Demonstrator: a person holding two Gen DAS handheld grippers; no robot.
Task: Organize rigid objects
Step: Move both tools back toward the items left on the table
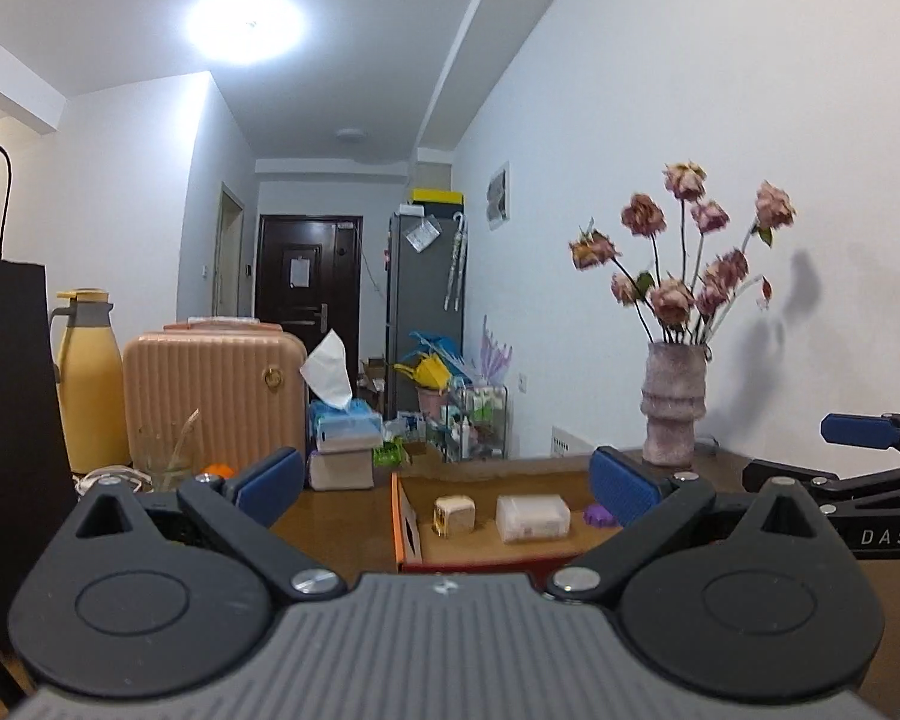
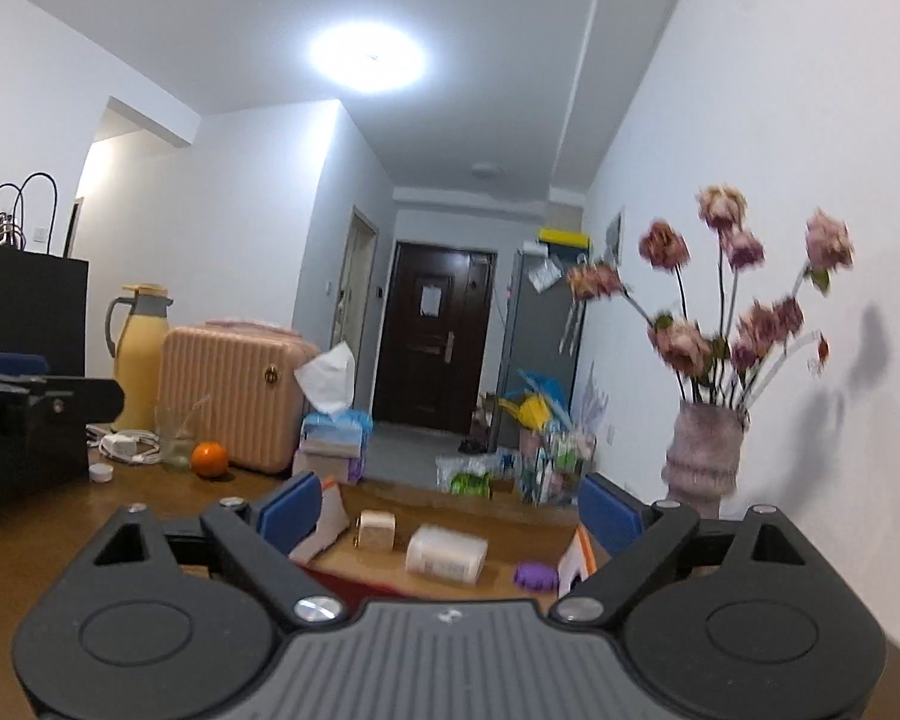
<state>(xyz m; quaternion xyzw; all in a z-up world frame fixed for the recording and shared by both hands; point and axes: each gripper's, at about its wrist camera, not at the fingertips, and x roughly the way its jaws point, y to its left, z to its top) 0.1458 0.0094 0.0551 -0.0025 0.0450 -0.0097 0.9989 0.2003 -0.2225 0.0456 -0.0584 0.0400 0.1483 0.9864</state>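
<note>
Cardboard box, shallow, orange-edged, sitting on the brown table straight ahead of the left gripper. Three rigid pieces are lying inside it in a row: a small cream cube, a white plastic case, a purple gear-shaped piece partly hidden by the blue pad. Judging by that, sorting is looking well along; whether more pieces are waiting outside the box, I cannot tell. Left gripper is hovering level above the table, jaws spread wide, holding nothing. The right gripper is showing at the right edge, near the vase.

Right wrist view: the right gripper is pointing at the same cardboard box from slightly further right, tilted a little. Cream cube, white plastic case and purple gear-shaped piece are lying between its spread fingers in the picture, but well ahead of them, untouched. Jaws wide apart, empty. An orange and a small white puck are sitting on the table to the left, near the suitcase; possibly still to be gathered, though that is a guess.
</note>
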